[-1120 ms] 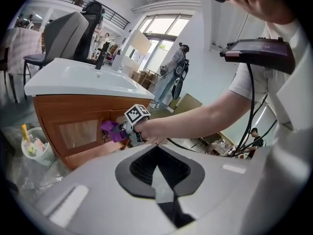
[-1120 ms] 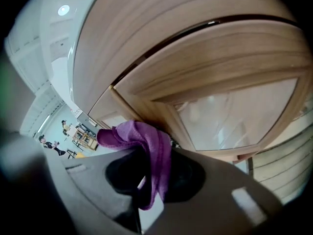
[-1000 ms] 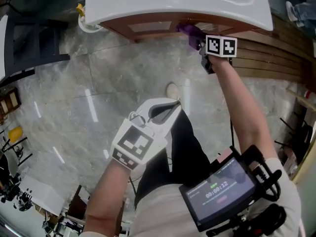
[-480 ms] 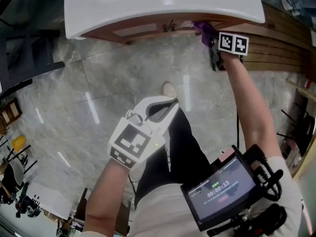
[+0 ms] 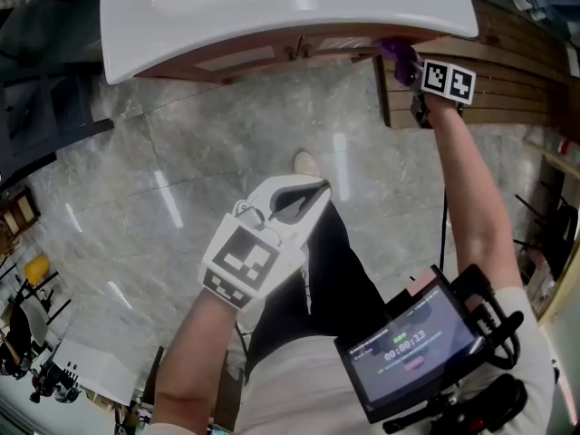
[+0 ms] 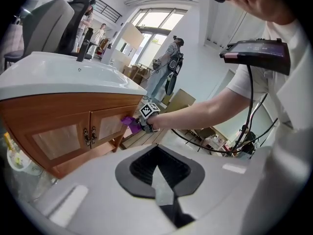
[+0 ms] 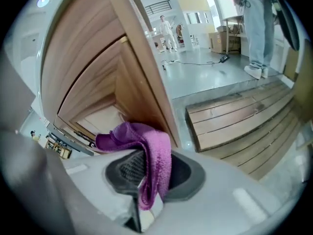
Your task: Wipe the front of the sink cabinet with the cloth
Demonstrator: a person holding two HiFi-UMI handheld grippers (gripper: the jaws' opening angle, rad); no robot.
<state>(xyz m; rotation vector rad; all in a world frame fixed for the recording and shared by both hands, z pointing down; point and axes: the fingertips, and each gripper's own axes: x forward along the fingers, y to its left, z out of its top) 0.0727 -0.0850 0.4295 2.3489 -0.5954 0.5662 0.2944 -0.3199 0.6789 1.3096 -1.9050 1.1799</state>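
Note:
The wooden sink cabinet (image 5: 272, 57) stands under a white basin (image 5: 272, 7) at the top of the head view. My right gripper (image 5: 410, 69) is shut on a purple cloth (image 5: 396, 50) that presses against the cabinet's right front edge (image 7: 142, 67). In the right gripper view the cloth (image 7: 146, 146) drapes over the jaws. My left gripper (image 5: 308, 193) hangs low in front of the person's legs, shut with nothing in it. The left gripper view shows the cabinet doors (image 6: 78, 136) and the cloth (image 6: 129, 124) from the side.
A slatted wooden platform (image 5: 517, 80) lies right of the cabinet. Grey marble floor (image 5: 163, 188) spreads below. A white bucket (image 6: 19, 158) sits at the cabinet's left foot. A screen (image 5: 412, 347) hangs at the person's chest. People stand in the far background.
My right gripper has slid the cloth rightward along the cabinet front to its right edge. The left gripper has stayed where it was.

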